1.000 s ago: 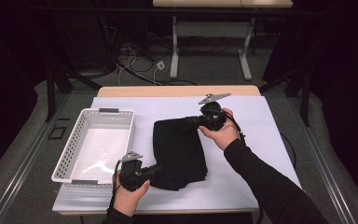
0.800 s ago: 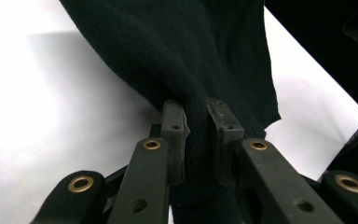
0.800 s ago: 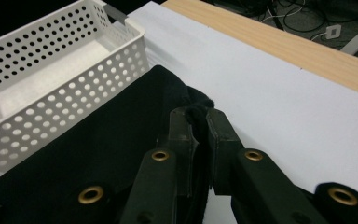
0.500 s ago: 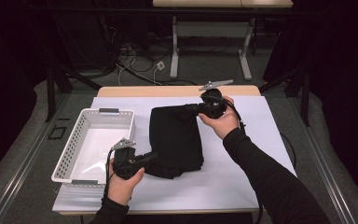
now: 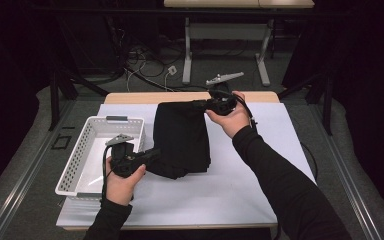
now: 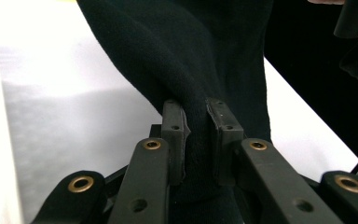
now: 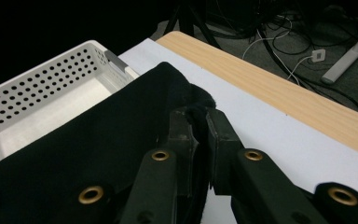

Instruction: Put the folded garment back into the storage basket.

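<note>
Vs a second ago: both grippers are higher and the black cloth (image 5: 182,137) has come up with them. It was slumped and rumpled mid-bench; now it's pulled into a longer, straighter panel running from the near-left toward the far edge.

Left gripper (image 5: 152,154): jaws clamped on a bunched fold at the cloth's near end. In the left gripper view the fabric (image 6: 200,79) is pinched between the pads and rises away past the tips.

Right gripper (image 5: 202,105): jaws clamped on the cloth's far corner, close to the bench's far edge. In the right gripper view the fabric (image 7: 98,144) sits in the pinch and spreads left and below the jaws.

Cloth hangs stretched between the two claws over the middle of the white sheet (image 5: 260,165); the near portion sags and seems to touch the sheet. White perforated basket (image 5: 77,155) sits at the bench's near-left corner, just beside the cloth's left edge.
</note>
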`<state>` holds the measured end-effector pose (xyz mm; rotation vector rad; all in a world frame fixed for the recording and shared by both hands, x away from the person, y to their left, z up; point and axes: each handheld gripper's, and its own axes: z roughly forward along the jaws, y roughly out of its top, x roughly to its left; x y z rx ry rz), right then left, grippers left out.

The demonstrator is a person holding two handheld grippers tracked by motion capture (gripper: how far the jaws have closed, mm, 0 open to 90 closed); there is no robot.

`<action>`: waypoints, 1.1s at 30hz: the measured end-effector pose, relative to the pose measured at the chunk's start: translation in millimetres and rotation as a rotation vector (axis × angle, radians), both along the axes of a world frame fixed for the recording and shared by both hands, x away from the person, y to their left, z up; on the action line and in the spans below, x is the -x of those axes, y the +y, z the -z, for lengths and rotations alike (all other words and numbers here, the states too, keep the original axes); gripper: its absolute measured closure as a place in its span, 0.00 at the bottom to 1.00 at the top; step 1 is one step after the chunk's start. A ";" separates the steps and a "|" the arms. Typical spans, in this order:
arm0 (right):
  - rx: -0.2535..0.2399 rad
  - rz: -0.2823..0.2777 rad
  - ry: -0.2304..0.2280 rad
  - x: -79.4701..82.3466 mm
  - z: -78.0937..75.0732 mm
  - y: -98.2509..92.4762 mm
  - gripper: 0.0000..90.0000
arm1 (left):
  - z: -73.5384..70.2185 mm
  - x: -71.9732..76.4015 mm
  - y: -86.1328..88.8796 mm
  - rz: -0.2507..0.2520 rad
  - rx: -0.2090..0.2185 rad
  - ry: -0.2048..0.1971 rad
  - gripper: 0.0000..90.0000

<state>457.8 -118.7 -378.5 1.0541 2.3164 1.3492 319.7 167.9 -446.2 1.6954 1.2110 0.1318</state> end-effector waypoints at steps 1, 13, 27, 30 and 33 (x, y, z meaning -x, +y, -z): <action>-0.003 -0.001 -0.004 -0.8 -1.3 2.0 0.92 | -0.5 -0.1 2.4 -0.006 0.004 -0.001 0.88; 0.016 -0.018 -0.008 -7.1 -8.0 33.3 0.92 | -9.2 1.2 36.5 -0.069 0.010 -0.012 0.88; 0.017 -0.060 -0.016 -4.3 -18.1 75.7 0.92 | -12.2 4.1 68.5 -0.117 0.011 -0.003 0.88; 0.016 -0.060 -0.012 -6.2 -18.5 82.2 0.92 | -13.4 6.5 76.8 -0.130 0.014 -0.008 0.88; 0.014 -0.069 -0.006 -7.9 -18.1 88.6 0.92 | -13.0 9.1 84.7 -0.149 0.018 -0.004 0.88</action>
